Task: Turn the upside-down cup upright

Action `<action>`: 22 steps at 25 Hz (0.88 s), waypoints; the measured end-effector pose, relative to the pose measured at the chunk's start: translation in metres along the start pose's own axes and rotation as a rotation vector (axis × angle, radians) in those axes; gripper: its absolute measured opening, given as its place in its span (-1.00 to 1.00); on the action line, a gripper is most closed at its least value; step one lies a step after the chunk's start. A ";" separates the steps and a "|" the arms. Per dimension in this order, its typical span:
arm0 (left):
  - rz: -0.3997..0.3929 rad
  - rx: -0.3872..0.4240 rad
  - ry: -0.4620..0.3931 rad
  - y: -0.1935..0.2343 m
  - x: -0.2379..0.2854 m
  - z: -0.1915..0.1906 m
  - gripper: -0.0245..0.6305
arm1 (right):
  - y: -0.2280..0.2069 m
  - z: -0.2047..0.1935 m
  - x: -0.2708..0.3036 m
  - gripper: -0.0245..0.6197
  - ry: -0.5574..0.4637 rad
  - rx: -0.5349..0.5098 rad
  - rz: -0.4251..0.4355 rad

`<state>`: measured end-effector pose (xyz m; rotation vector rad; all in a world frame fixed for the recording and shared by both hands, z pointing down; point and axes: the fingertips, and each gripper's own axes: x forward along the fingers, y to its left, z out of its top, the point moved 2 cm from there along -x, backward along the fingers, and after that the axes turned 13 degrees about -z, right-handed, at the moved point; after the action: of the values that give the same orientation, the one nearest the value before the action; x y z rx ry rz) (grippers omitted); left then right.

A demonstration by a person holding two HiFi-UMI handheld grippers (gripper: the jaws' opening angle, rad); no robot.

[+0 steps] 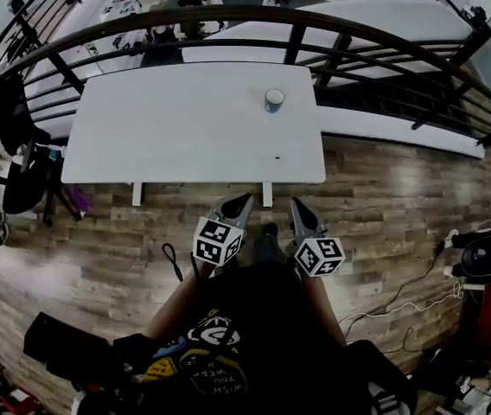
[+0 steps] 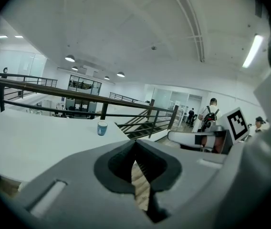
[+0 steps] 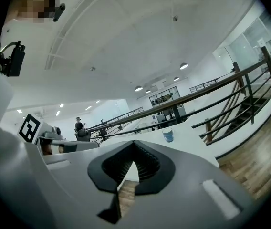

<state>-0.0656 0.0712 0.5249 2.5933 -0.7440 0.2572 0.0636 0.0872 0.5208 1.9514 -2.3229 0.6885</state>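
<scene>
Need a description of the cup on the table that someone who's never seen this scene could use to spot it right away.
Find the big white table standing on the wood floor in front of the curved dark railing. Look at its far right corner, closest to the railing, where the cup stands. It is small and blue with a pale top, the only raised thing on the table; the one other mark is a tiny dark speck nearer the front edge.

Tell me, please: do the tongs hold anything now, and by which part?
Nothing is held. The left tongs and the right tongs are both shut and empty. The cup stands on the table, apart from both.
</scene>
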 end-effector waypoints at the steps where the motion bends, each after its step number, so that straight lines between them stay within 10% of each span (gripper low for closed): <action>1: -0.007 0.006 0.002 -0.005 0.000 0.000 -0.91 | 0.000 -0.001 -0.005 -0.92 0.005 0.003 -0.004; 22: -0.054 0.085 0.006 -0.052 -0.017 -0.008 -0.91 | 0.018 -0.014 -0.052 -0.92 -0.003 -0.022 0.018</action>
<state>-0.0520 0.1222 0.5090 2.6873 -0.6737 0.2863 0.0537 0.1429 0.5124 1.9257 -2.3422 0.6590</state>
